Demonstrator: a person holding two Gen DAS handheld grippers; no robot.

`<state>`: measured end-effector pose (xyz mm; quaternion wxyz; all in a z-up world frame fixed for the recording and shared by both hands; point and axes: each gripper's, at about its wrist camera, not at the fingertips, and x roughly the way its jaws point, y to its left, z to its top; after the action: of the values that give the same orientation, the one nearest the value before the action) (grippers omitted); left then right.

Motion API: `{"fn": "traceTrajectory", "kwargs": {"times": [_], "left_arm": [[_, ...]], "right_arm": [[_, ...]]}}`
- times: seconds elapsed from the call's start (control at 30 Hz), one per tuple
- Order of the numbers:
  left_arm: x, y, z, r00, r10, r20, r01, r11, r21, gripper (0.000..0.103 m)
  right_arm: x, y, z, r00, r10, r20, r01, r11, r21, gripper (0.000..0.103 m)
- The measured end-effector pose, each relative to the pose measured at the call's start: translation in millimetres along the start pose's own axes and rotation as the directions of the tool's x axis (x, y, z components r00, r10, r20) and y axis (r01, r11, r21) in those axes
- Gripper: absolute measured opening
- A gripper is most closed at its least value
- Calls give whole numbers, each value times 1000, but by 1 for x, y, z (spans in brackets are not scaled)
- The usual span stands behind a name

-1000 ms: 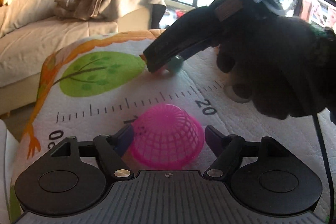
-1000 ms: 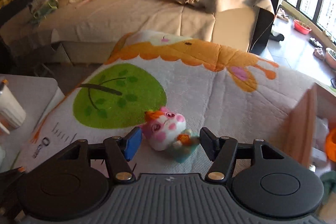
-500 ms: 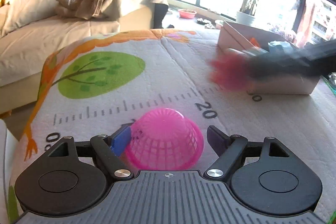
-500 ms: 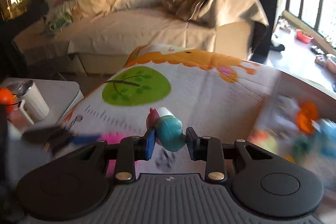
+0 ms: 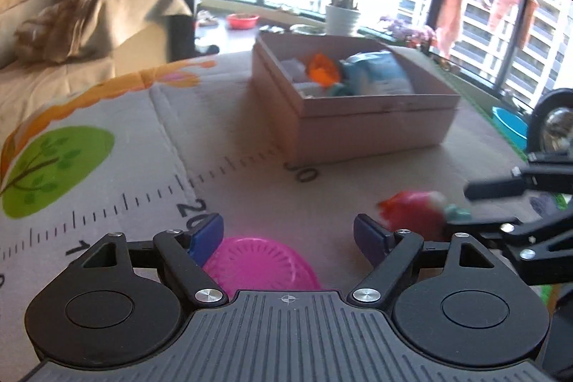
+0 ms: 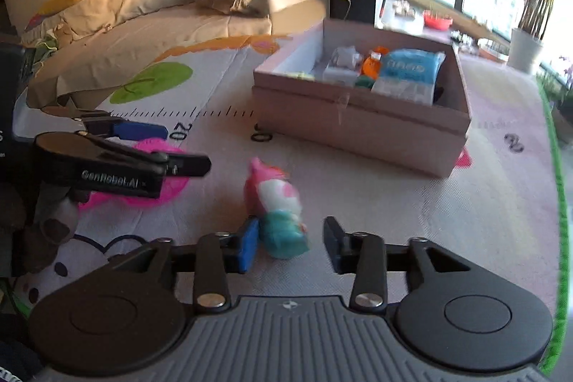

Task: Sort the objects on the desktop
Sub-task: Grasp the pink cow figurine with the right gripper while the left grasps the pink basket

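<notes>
A pink and white toy figure [image 6: 274,199] with a teal base lies on the play mat [image 6: 412,203] in front of the cardboard box [image 6: 361,127]. My right gripper [image 6: 290,246] is around the toy's base with its jaws opening: the left pad is against the toy and the right pad stands clear. An upturned pink mesh basket [image 5: 261,265] sits between the fingers of my left gripper [image 5: 288,235], whose jaws are also opening. The basket lies near the left pad, well apart from the right one. In the left wrist view the toy [image 5: 412,213] shows blurred at the right.
The box [image 5: 358,127] holds an orange toy, a blue packet and other small items. A sofa [image 6: 161,20] with a blanket and plush toys runs behind the mat. Windows, a white plant pot [image 5: 342,20] and a red bowl lie beyond.
My right gripper carried the toy from beside the green tree print to the mat in front of the box, then opened around it. My left gripper swung toward the box and widened.
</notes>
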<state>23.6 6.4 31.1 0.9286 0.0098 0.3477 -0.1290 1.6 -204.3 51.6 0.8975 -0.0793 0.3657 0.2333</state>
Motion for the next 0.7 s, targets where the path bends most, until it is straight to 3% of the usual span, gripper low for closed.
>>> {"fn": "traceTrajectory", "kwargs": {"times": [0.1,0.2,0.37,0.57,0.7], "left_arm": [[-12,2,-6,1000,8,15,-8,999,46,94],[-20,5,-14,999,50,3,-50,995,87,94],[-21,17,-24,993,101,-53,-97,993,70,95],[-15,23,-26,991,107,-84,-105,994,29,93],[-9,19,-25,993,89,-82,-88,996,18,83]], "right_arm": [[1,9,2,999,-5,37,7,998,-64,63],[10,18,4,999,19,47,-13,994,-112,65],[26,34,4,997,66,29,-60,981,-186,66],[32,32,5,995,104,10,-102,984,-144,55],[28,27,1,998,65,22,-61,989,-136,53]]}}
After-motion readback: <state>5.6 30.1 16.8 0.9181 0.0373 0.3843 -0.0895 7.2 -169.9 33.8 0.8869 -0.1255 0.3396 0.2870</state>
